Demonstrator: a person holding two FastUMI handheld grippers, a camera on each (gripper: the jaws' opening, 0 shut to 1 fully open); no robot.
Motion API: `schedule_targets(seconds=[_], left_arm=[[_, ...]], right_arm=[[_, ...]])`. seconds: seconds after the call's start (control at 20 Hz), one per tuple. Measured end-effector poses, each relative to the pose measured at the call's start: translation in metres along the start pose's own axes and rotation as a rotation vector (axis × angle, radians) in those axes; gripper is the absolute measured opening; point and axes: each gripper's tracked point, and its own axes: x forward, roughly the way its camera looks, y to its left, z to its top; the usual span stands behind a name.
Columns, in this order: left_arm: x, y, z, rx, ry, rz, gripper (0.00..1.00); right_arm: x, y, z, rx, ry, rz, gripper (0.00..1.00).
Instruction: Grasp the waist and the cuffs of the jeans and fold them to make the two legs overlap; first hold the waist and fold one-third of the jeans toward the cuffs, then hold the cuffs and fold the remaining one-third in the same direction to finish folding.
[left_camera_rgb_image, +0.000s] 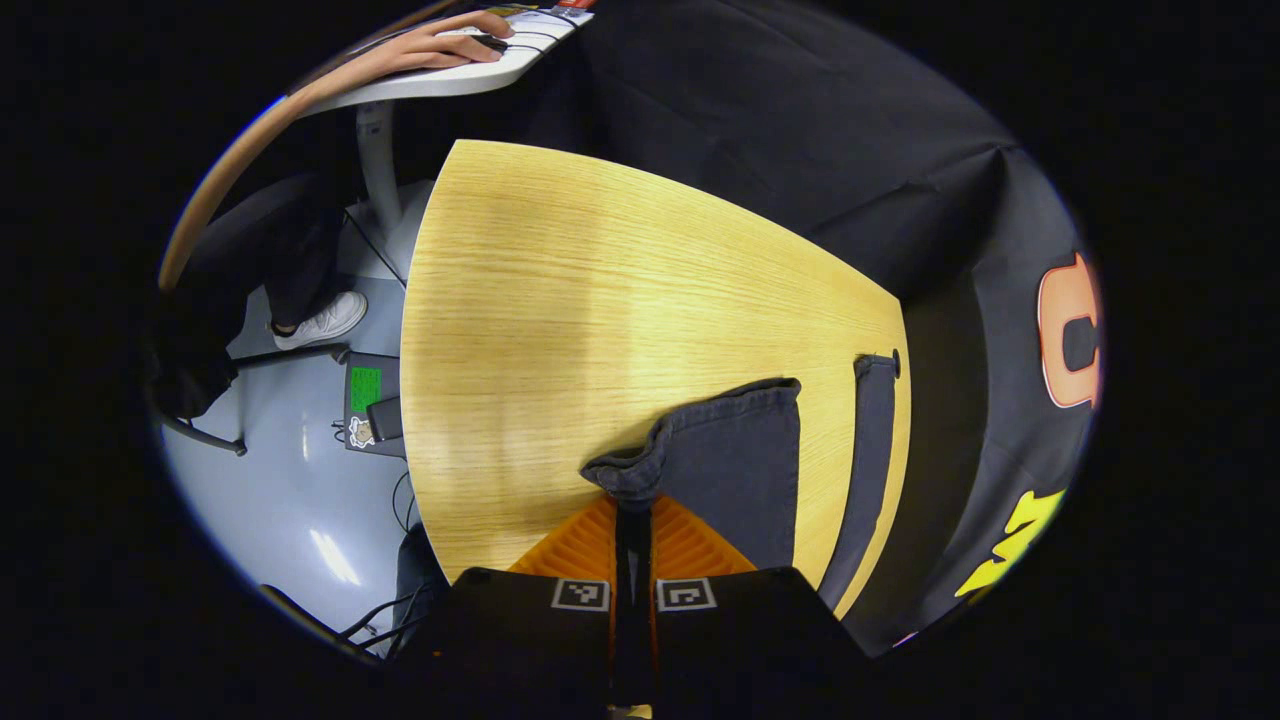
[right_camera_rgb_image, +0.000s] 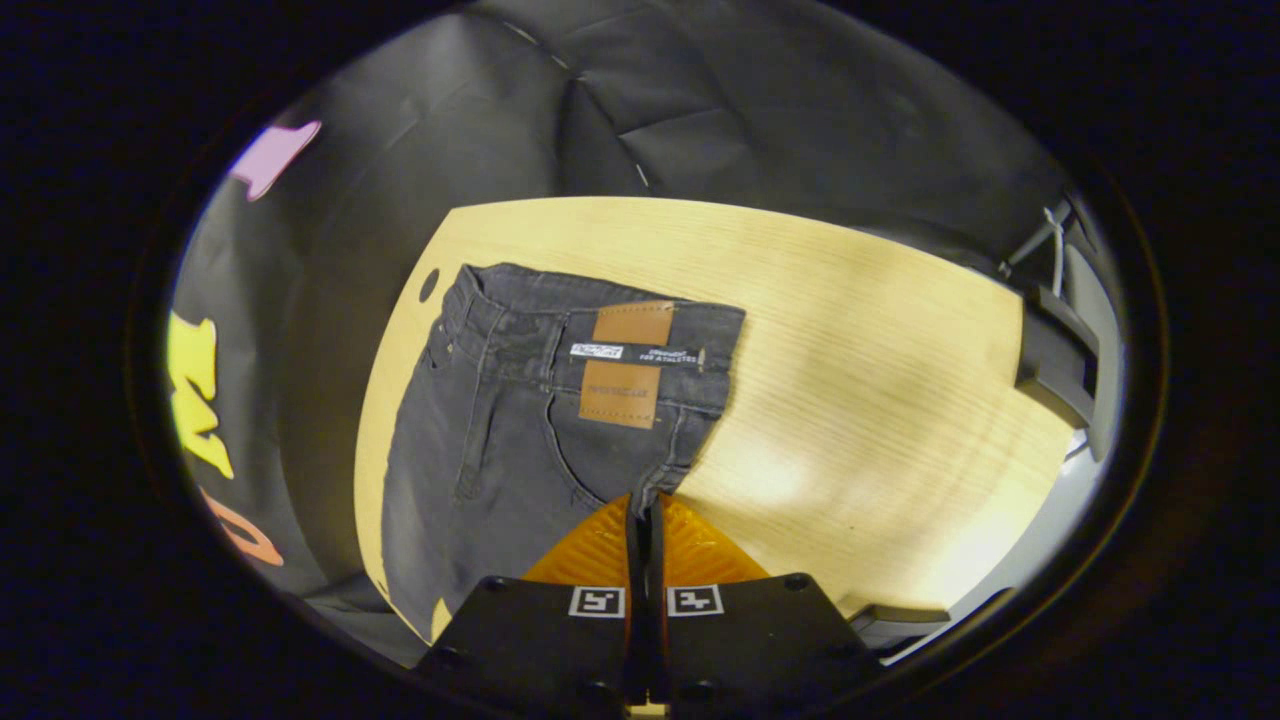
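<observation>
Dark grey jeans lie on a light wooden table (left_camera_rgb_image: 560, 300). In the left gripper view one leg's cuff end (left_camera_rgb_image: 730, 440) bunches up at my left gripper (left_camera_rgb_image: 632, 515), which is shut on the cuff edge. The other leg (left_camera_rgb_image: 870, 450) shows as a narrow strip along the table's right edge. In the right gripper view the waist (right_camera_rgb_image: 560, 345), with its brown patch (right_camera_rgb_image: 622, 365), lies flat toward the table's far side. My right gripper (right_camera_rgb_image: 645, 515) is shut on the jeans' edge just below the waistband.
Beyond the table's left edge are grey floor (left_camera_rgb_image: 290, 480), cables, a small box (left_camera_rgb_image: 372, 400) and a person's shoe (left_camera_rgb_image: 322, 320). A hand (left_camera_rgb_image: 440, 50) rests on a white desk. Grey furniture (right_camera_rgb_image: 1055, 350) stands past the table's right end. Black cloth walls the back.
</observation>
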Motion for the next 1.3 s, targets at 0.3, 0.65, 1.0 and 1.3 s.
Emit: schedule_targets(seconds=[0.3, 0.65, 1.0, 1.3], left_arm=[[-0.008, -0.022, 0.005, -0.013, 0.031, -0.001, 0.03], [-0.036, -0.124, 0.027, 0.006, 0.049, -0.147, 0.03], [-0.005, -0.243, 0.048, 0.047, 0.051, -0.23, 0.03], [0.057, -0.306, 0.052, 0.062, 0.062, -0.173, 0.03]], right_arm=[[-0.028, 0.017, 0.013, -0.001, -0.03, 0.069, 0.0], [-0.068, 0.108, 0.055, 0.011, -0.091, 0.278, 0.01], [-0.064, 0.194, 0.087, 0.031, -0.082, 0.397, 0.0], [-0.014, 0.239, 0.106, 0.083, -0.063, 0.396, 0.01]])
